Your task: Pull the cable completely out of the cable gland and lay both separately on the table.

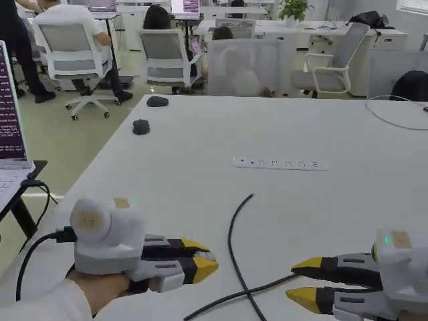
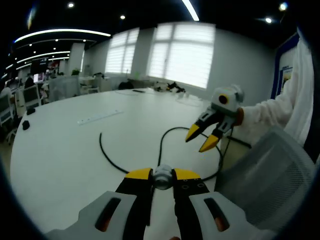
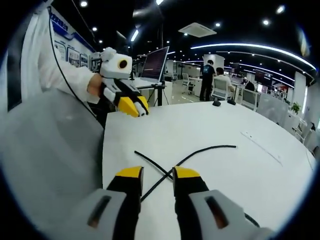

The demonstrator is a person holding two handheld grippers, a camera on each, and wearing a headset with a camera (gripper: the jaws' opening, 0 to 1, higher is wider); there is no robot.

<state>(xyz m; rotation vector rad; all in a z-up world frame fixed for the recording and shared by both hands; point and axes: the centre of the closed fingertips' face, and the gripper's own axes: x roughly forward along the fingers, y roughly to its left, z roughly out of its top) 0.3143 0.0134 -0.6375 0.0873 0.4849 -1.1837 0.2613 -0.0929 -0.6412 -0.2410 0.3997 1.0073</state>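
A small silver cable gland [image 2: 161, 178] sits pinched between the yellow tips of my left gripper [image 2: 161, 173], which is shut on it. That gripper [image 1: 210, 259] hovers at the table's near left. The black cable [image 1: 231, 234] lies on the white table [image 1: 200, 154], its strands crossing between the grippers. One cable [image 2: 167, 137] strand rises right behind the gland; whether it still enters the gland I cannot tell. My right gripper [image 1: 295, 281] stands open at the near right, its tips [image 3: 158, 173] just short of the cable [image 3: 210, 148] crossing and holding nothing.
A white power strip [image 1: 281, 164] lies across the table's middle. Two dark mice [image 1: 141, 126] sit at the far left, and a laptop on a stand [image 1: 10, 127] is off the left edge. Office chairs and people are beyond the far edge.
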